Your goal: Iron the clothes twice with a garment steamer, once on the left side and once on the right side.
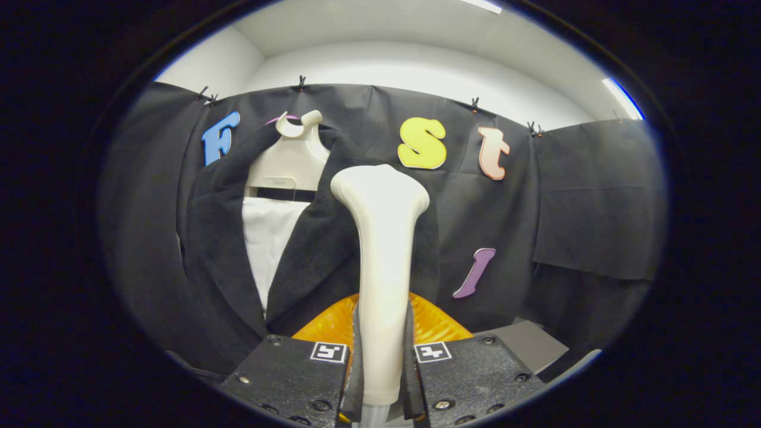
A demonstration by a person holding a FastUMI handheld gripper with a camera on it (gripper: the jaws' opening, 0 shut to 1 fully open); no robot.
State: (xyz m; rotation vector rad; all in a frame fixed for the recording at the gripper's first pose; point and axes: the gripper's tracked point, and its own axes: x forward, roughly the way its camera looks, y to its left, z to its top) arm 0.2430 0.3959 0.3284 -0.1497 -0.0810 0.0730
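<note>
My gripper [381,356] is shut on the cream handle of the garment steamer [381,249], which stands upright between the fingers with its wider head at the top. An orange part of the steamer [437,324] shows behind the handle, just beyond the fingers. A dark jacket [223,255] over a white shirt [266,238] hangs on a cream hanger [289,157] against the wall, to the left of the steamer head. The steamer head overlaps the jacket's right lapel in the view; whether it touches the cloth I cannot tell.
Black cloth [594,196] covers the booth wall behind and to the right of the jacket. A grey flat surface [529,345] lies low on the right, just beyond the right finger.
</note>
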